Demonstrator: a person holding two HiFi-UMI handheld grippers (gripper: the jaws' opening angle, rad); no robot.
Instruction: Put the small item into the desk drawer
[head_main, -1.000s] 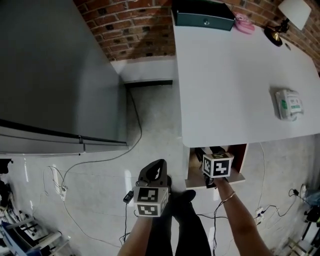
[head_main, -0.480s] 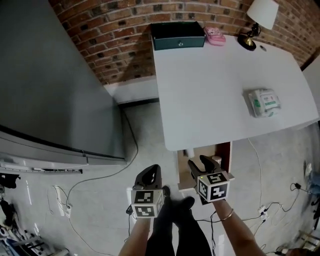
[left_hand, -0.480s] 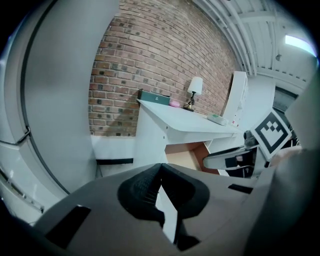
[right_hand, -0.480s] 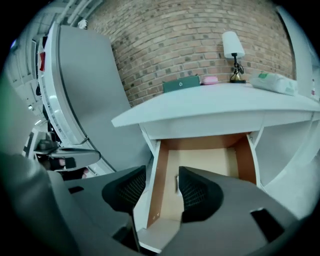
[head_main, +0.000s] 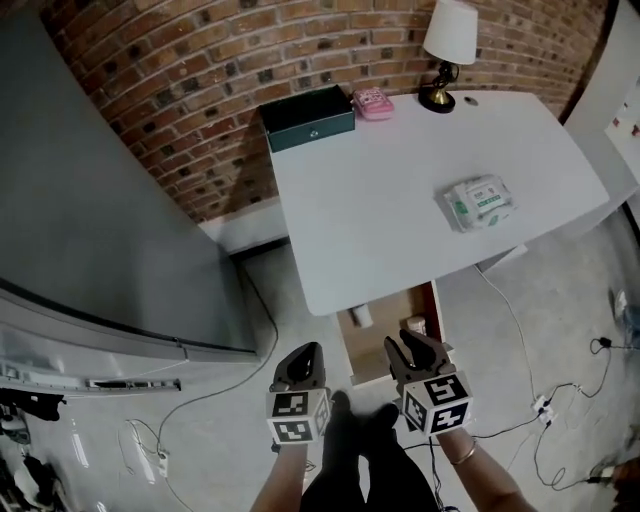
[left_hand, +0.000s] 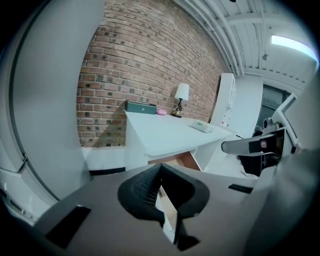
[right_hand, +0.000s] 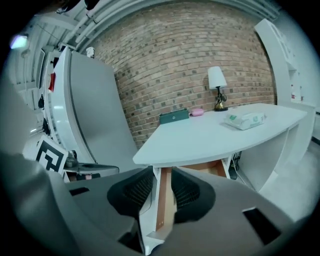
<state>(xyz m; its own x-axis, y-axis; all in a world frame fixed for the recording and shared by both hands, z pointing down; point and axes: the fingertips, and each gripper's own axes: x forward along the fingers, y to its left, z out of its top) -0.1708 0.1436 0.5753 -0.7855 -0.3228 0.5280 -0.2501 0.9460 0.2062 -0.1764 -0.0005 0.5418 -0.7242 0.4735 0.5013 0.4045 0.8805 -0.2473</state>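
Smooth matt white surface (head_main: 400, 180); rough brick wall (head_main: 200, 80) at twelve o'clock; drawer (head_main: 378, 350) of bare-looking wood (brown, unpainted); glossy plastic packet (head_main: 480, 203).

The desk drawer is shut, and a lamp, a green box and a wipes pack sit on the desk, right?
No: the head view shows the drawer pulled open under the desk's front edge. The lamp, green box and wipes pack do sit on the desk.

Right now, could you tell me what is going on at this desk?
A person stands at the white desk with tongs in each hand, facing its open drawer, where a small white item lies. The right tongs have just been closing, with nothing between them; the left tongs are shut and empty.
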